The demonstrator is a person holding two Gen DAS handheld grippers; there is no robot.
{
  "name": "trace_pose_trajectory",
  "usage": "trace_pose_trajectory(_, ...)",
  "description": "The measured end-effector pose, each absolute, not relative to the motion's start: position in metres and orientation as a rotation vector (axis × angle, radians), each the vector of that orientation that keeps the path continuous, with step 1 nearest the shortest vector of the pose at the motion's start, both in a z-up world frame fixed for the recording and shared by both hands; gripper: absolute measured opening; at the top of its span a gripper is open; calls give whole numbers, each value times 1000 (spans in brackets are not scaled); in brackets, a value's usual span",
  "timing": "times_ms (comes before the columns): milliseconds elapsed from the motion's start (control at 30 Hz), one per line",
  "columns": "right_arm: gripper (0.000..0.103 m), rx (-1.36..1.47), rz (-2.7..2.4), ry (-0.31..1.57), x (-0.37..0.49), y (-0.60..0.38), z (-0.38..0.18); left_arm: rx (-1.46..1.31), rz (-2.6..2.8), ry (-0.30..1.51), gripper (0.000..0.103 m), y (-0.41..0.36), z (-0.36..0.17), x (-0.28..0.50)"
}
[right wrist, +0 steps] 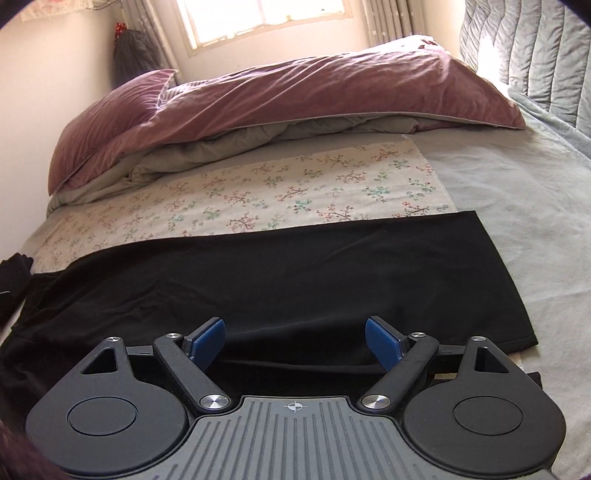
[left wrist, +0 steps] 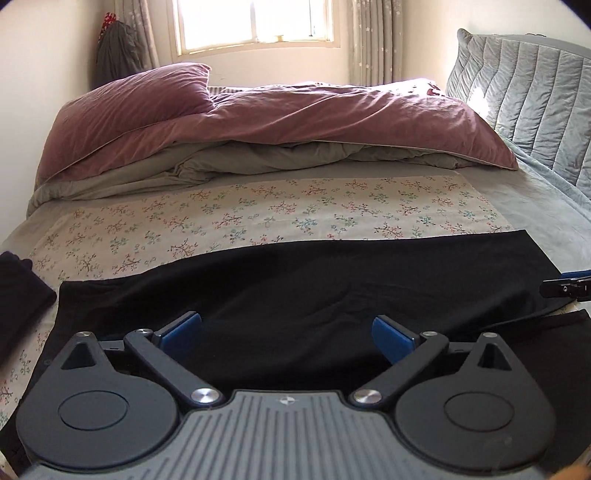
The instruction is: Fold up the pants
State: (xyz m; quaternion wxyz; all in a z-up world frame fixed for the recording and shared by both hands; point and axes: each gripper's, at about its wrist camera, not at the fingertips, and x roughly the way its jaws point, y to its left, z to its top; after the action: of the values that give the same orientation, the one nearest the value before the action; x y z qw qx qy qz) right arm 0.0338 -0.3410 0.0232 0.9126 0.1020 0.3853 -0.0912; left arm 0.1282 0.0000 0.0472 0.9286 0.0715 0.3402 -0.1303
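Black pants [left wrist: 295, 280] lie spread flat across the near part of the bed, on a flowered cloth [left wrist: 258, 214]. In the left wrist view my left gripper [left wrist: 286, 332] hovers over the pants with its blue pads wide apart and nothing between them. The tip of the other gripper [left wrist: 565, 286] pokes in at the right edge there. The right wrist view shows the same pants [right wrist: 295, 273], their leg end squared off at the right. My right gripper [right wrist: 295, 334] stands open above them, pads clear of the fabric.
A rumpled mauve duvet [left wrist: 280, 118] and pillow [left wrist: 129, 99] fill the far side of the bed under a window [left wrist: 255, 22]. A grey quilted headboard [left wrist: 524, 103] rises on the right. More dark cloth [left wrist: 18, 295] lies at the left edge. Grey sheet [right wrist: 517, 206] lies beyond the pants.
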Motion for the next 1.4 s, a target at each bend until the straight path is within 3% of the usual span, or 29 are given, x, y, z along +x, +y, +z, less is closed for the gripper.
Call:
trace_pose_trajectory(533, 93, 174, -16, 870, 87, -215, -5, 25, -70, 769, 103, 83, -9, 151)
trace_pose_trajectory(1033, 96, 42, 128, 883, 193, -114, -18, -40, 52, 805, 103, 139, -19, 183)
trace_pose_trajectory(1200, 98, -94, 186, 793, 219, -86, -29, -77, 87, 802, 103, 153, -28, 195)
trace_pose_trajectory(1400, 99, -230, 302, 840, 269, -57, -48, -130, 45, 802, 103, 164, -43, 204)
